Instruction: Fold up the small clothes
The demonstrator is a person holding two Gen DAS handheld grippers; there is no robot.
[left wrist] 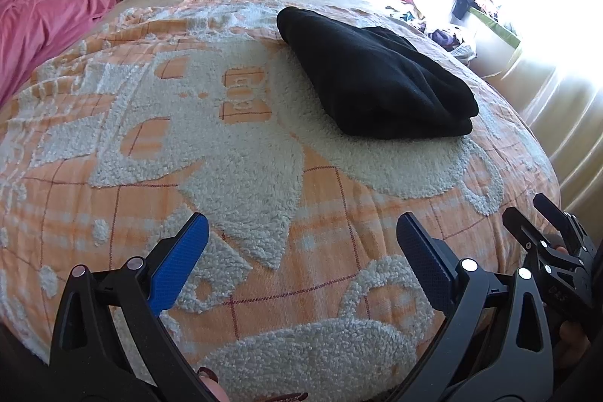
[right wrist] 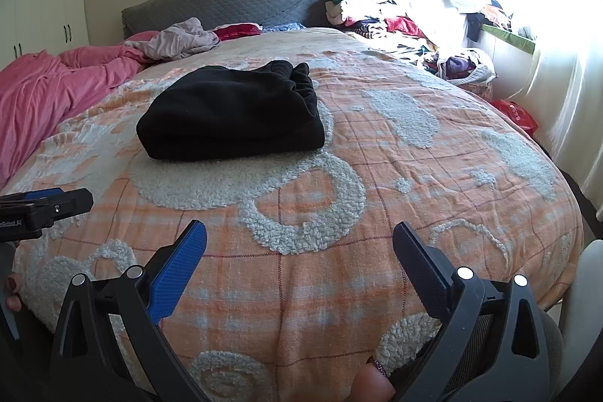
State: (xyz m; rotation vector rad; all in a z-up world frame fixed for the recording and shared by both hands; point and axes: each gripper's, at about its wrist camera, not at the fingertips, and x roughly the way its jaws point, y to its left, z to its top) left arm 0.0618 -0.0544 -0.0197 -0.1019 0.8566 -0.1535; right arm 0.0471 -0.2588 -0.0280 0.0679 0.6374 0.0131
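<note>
Both my left gripper (left wrist: pixel 301 243) and right gripper (right wrist: pixel 299 251) gape, holding nothing. The black garment (right wrist: pixel 233 112) lies folded on the bed (right wrist: pixel 377 176). I'd fetch another from the pile (right wrist: pixel 395 21), pinching one edge only.

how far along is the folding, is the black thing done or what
Done: the black garment lies folded in a compact stack on the orange blanket. In hand: nothing; the left gripper and right gripper are both open, short of it. Left: probably the unfolded clothes pile by the window.

Matt black fleece garment (right wrist: pixel 231 113), nubbly tufted orange bedspread (right wrist: pixel 377 198), quilted grey headboard (right wrist: pixel 226 0), textured blue tool pads (right wrist: pixel 177 274)
</note>
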